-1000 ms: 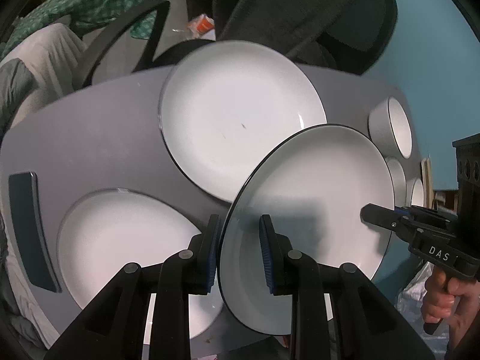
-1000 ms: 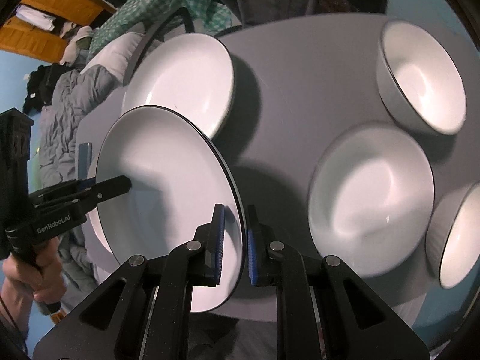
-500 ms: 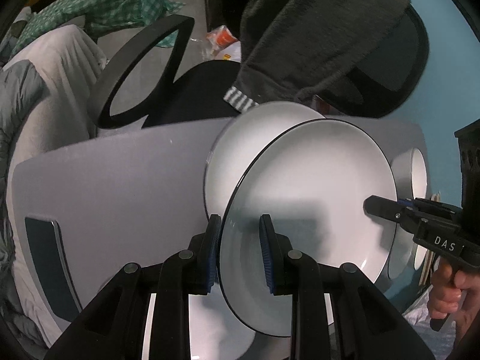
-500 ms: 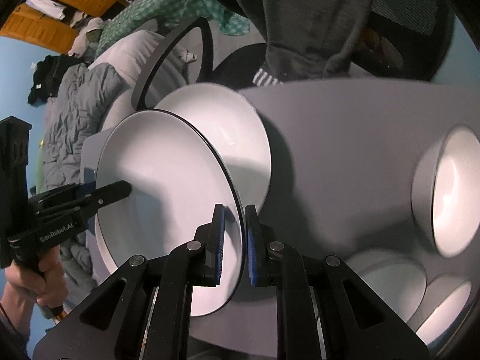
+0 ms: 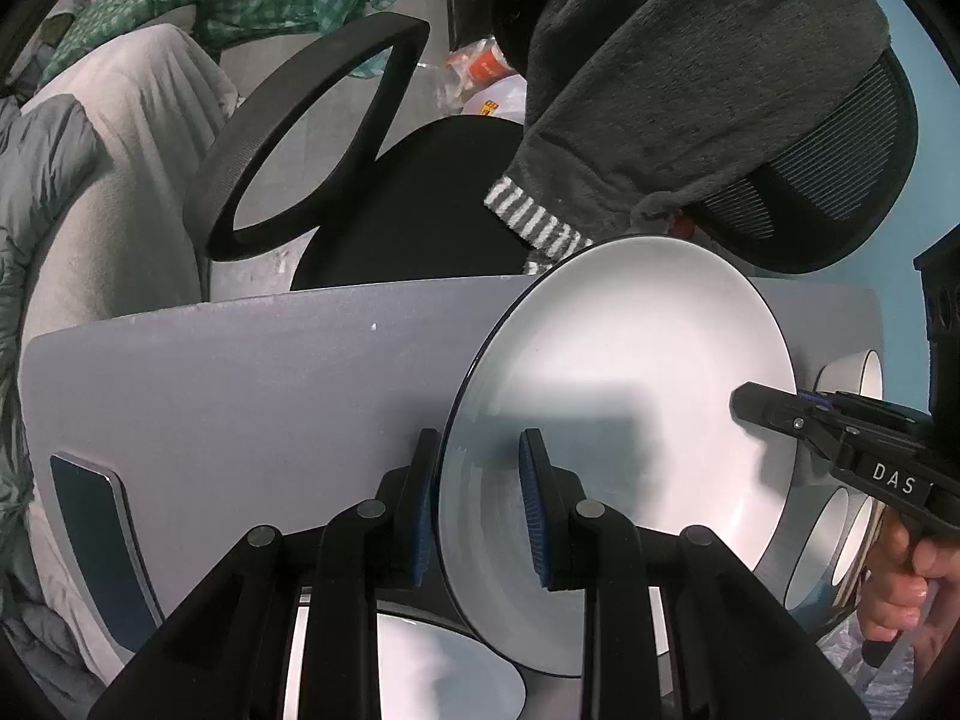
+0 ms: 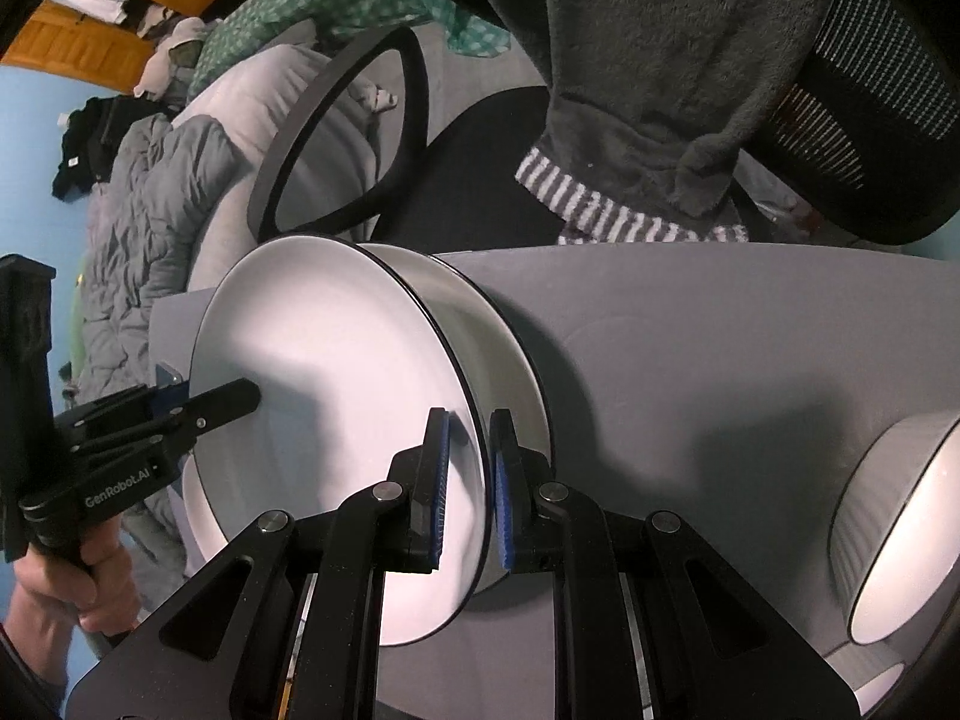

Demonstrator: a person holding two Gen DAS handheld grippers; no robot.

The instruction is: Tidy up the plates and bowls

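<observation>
Both grippers hold one white plate with a thin black rim (image 5: 630, 420) by opposite edges, above the grey table (image 5: 240, 396). My left gripper (image 5: 477, 510) is shut on its near edge; it also shows in the right wrist view (image 6: 240, 399). My right gripper (image 6: 468, 480) is shut on the other edge of the same plate (image 6: 324, 408); it shows in the left wrist view (image 5: 744, 405). A second white plate (image 6: 504, 372) lies just behind the held one. Another plate (image 5: 432, 666) lies under my left gripper.
White bowls (image 6: 900, 522) stand at the table's right end, also in the left wrist view (image 5: 852, 378). A dark flat object (image 5: 102, 540) lies on the table's left side. A black office chair (image 5: 420, 198) with a grey garment (image 5: 690, 90) stands behind the table.
Both grippers have carried the held plate toward the far edge of the table, until it covers the second plate there. Both stay shut on it.
</observation>
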